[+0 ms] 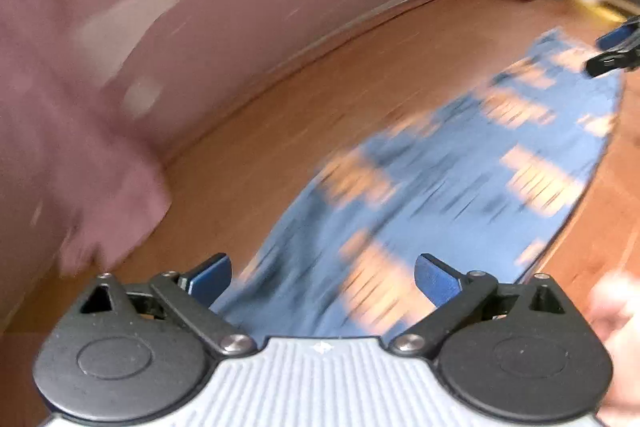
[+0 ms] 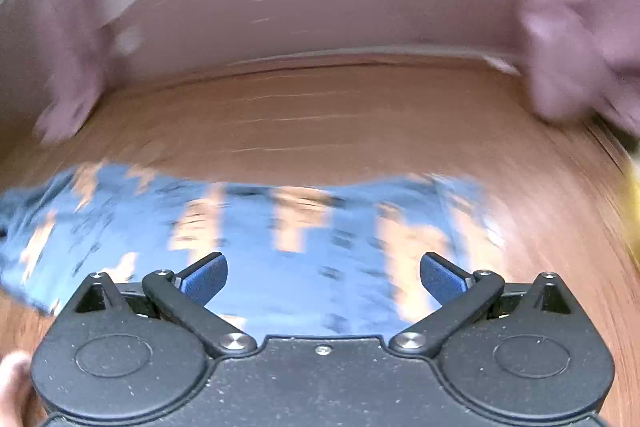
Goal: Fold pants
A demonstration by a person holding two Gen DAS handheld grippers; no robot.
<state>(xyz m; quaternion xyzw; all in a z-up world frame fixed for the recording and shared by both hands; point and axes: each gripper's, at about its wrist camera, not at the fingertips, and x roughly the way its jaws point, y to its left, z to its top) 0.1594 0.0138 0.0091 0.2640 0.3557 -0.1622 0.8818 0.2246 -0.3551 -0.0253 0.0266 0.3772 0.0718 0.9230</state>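
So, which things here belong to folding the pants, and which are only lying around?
Belongs to the job:
- blue patterned pants, spread flat on the wooden table
- left gripper, open above the pants
- right gripper, open above the pants

Just lying about:
- pink curtain behind the table
- blurred yellow thing at the table edge

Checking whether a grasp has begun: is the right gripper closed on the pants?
No. The right gripper stands wide open, its blue fingers apart above the pants.
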